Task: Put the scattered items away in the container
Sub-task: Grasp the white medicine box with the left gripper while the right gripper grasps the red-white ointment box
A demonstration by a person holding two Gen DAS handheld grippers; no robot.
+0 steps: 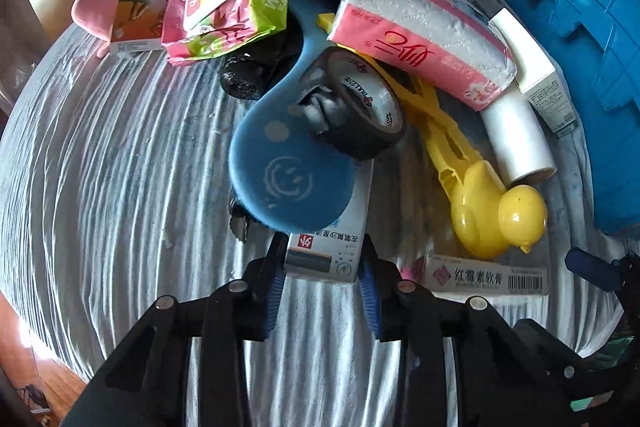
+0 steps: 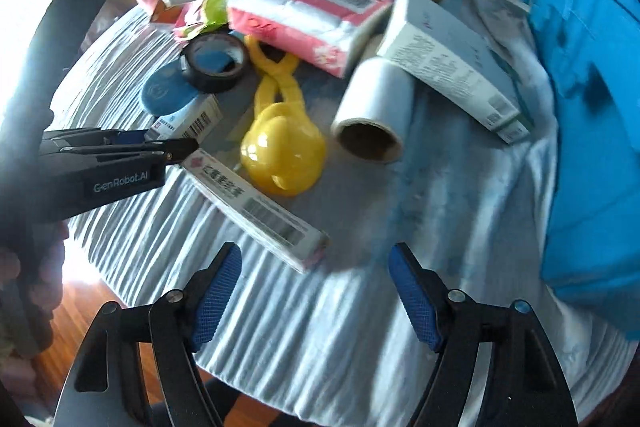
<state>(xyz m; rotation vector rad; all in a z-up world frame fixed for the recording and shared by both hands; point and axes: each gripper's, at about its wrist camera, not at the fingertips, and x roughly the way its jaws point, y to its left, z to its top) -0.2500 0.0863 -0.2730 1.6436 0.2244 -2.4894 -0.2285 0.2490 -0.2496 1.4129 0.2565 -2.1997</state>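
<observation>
**A:** What are you doing right now?

**B:** You are picking up one thing from the pile. Your left gripper (image 1: 323,281) has its jaws pressed on both sides of the small white and blue cardboard box (image 1: 328,247), near the edge of the surface closest to you. It looks held, but it is not lifted yet.

**A:** And your other one?

**B:** Your right gripper (image 2: 316,301) has its jaws wide apart, with nothing in them. It hangs over a bare bit of the grey striped cloth (image 2: 340,327).

**A:** What comes next?

**B:** I think you must lift the box and carry it to the big blue plastic container (image 1: 580,39), which stands at the right edge of the surface.

**A:** Is anything in the way?

**B:** Yes. The round blue sponge with a smiley face (image 1: 288,175) lies on top of the box, and the black roll of tape (image 1: 360,107) leans on the sponge. They may slide or tumble when you pull. The yellow plastic duck tongs (image 1: 480,203) and the long white box with red writing (image 1: 486,275) lie just beside it, toward the container.
</observation>
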